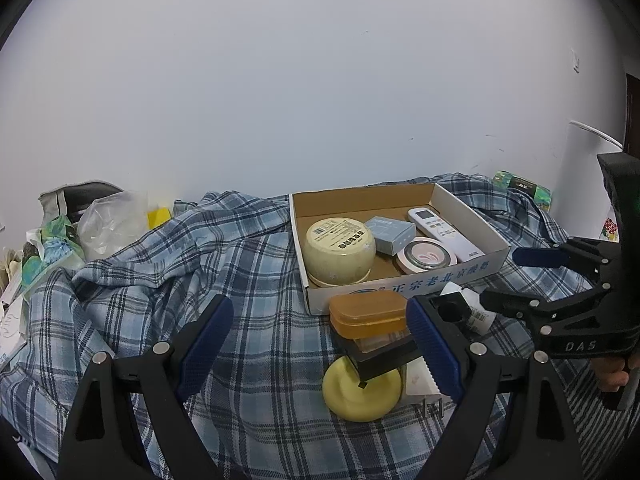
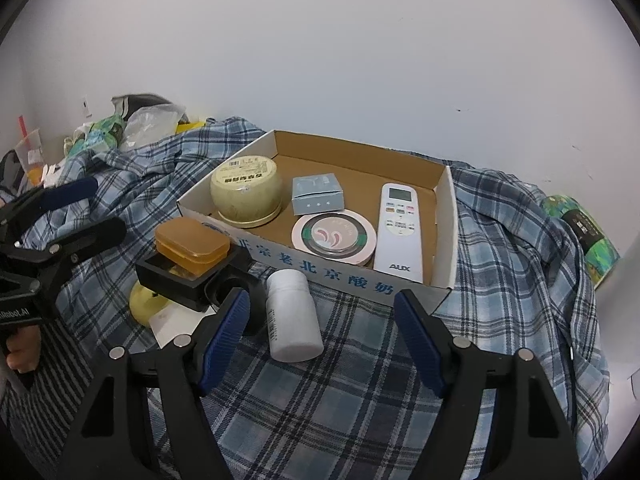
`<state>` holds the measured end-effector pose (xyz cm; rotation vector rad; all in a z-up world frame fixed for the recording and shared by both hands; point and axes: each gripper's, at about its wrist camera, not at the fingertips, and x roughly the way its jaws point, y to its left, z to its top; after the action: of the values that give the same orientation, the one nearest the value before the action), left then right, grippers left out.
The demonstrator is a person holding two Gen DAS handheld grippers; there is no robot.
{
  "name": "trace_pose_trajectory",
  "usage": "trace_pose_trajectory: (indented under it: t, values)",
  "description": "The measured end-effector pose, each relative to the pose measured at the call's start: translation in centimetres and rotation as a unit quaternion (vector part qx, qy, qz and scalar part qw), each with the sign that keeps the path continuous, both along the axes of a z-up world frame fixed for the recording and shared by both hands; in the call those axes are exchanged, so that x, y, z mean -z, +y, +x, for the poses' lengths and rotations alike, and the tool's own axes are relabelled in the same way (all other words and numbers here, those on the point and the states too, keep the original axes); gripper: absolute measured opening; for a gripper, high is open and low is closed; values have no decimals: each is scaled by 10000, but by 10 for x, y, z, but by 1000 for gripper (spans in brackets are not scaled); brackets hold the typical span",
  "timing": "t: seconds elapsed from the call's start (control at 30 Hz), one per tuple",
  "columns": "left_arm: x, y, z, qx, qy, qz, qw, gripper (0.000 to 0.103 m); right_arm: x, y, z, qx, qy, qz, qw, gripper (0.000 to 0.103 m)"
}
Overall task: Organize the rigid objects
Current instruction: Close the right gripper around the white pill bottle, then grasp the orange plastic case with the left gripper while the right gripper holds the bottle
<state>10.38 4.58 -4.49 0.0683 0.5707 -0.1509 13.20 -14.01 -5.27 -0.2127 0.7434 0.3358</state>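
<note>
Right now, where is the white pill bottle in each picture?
Left wrist view: the white pill bottle peeks out at right of centre, mostly hidden behind the left hand-held gripper's finger, just in front of the cardboard box.
Right wrist view: it lies in plain sight at lower centre, between the right hand-held gripper's fingers.
Shared landmark: the orange case beside it.

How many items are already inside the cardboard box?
4: cream round jar back left, small blue-grey box behind the round pink tin, white AUX remote right. Nothing seems hidden.
</note>
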Motion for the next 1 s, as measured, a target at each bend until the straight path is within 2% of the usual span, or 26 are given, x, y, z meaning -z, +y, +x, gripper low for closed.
trace_pose_trajectory:
  t: [0.1,0.17,0.3,0.47,0.6,0.73,1.0]
  values:
    - [1,2,1,-14,37,-35,10000,90,4,4,2,-87,44,-95,9999,62]
    - [1,3,3,-27,69,-53,10000,90,10,7,5,-94,135,-187,9997,51]
    - [3,4,4,-33,122,-70,9999,90,22,8,15,-145,488,-121,9986,45]
    - [3,4,5,-11,133,-77,9999,90,31,9,23,-192,790,-98,9966,32]
    - [3,4,5,5,136,-83,9999,90,36,8,24,-192,885,-59,9959,31]
    - [3,2,4,71,138,-93,9998,90,29,4,19,-170,707,28,9973,31]
    - [2,0,10,316,300,-211,9988,90,-4,0,-6,-244,-261,252,9990,31]
